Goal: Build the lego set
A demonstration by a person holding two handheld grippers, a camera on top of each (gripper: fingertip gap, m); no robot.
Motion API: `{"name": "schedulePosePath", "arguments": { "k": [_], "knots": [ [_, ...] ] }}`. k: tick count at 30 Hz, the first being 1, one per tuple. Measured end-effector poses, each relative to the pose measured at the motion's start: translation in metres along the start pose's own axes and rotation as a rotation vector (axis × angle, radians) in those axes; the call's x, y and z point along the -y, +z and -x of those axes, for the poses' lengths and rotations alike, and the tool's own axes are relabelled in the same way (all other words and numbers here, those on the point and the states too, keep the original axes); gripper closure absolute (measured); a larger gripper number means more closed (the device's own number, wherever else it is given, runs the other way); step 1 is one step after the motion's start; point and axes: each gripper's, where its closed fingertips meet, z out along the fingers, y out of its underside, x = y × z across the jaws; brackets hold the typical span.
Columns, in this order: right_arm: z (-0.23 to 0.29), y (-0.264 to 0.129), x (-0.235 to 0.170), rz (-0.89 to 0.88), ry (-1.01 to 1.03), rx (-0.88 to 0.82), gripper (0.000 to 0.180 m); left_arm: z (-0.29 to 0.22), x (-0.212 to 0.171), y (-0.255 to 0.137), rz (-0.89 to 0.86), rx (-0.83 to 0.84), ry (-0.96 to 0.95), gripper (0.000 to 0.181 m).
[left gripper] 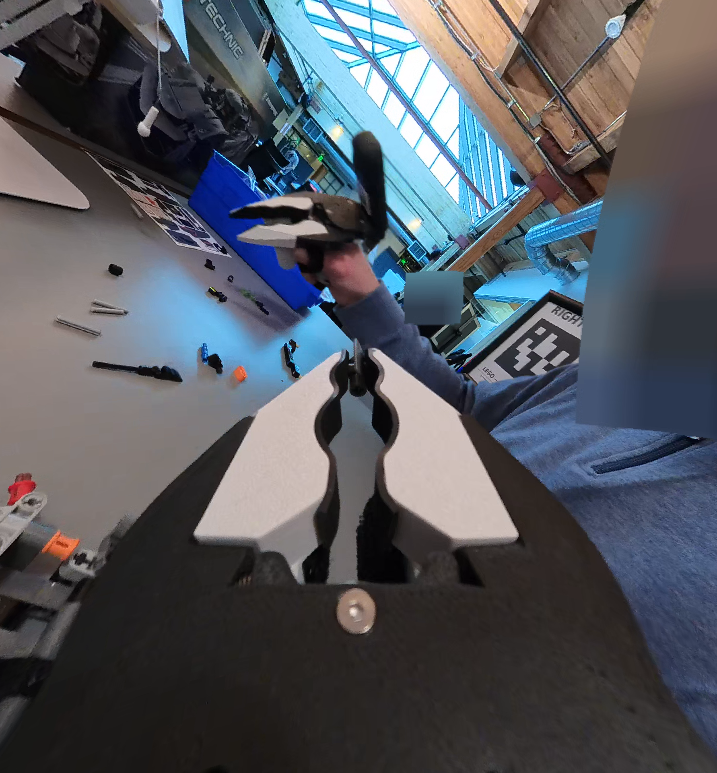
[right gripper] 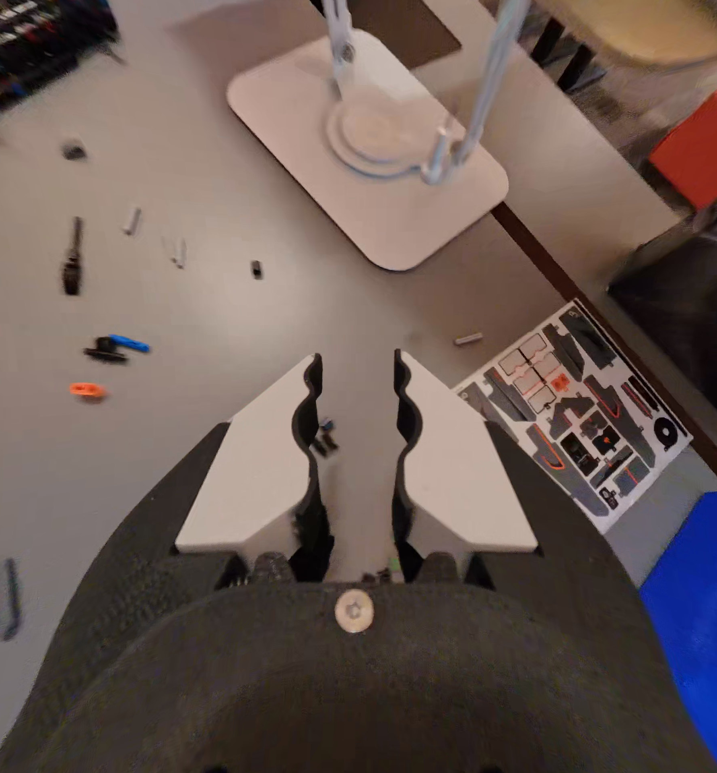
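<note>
My left gripper [left gripper: 354,364] is raised off the table and shut on a small grey and black lego piece [left gripper: 356,376] pinched at its fingertips. My right gripper [right gripper: 357,364] is open and empty, hovering over the grey table [right gripper: 231,318]; it also shows in the left wrist view [left gripper: 237,226], held up by a hand. Small black pieces [right gripper: 325,439] lie on the table under its left finger. An orange piece [right gripper: 87,390], a blue and black pin piece [right gripper: 116,347] and a black axle piece [right gripper: 72,259] lie to its left. A partly built model [left gripper: 5,531] sits at the lower left.
A sticker sheet [right gripper: 578,418] lies right of the right gripper, with a blue bin [right gripper: 699,585] beyond it. A white stand base [right gripper: 369,159] stands at the back. Grey axles [left gripper: 108,308] and other loose pieces are scattered on the table. A person's blue sleeve [left gripper: 390,334] crosses the left view. Across from one pair of fingers to the other is roughly 30 centimeters.
</note>
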Motion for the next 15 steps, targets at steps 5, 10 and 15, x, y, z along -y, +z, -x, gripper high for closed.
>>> {"name": "schedulePosePath", "arguments": {
  "k": [5, 10, 15],
  "knots": [
    [-0.057, 0.046, -0.023, 0.096, 0.156, -0.028, 0.150, -0.001, 0.003, 0.012, 0.014, -0.001, 0.022, 0.176],
    [-0.068, 0.079, -0.030, 0.144, 0.285, -0.077, 0.157, 0.003, 0.004, 0.015, 0.009, 0.011, 0.011, 0.176],
    [-0.088, 0.095, -0.040, 0.201, 0.313, -0.155, 0.159, 0.008, 0.006, 0.017, 0.014, 0.005, 0.004, 0.176]
  ]
}}
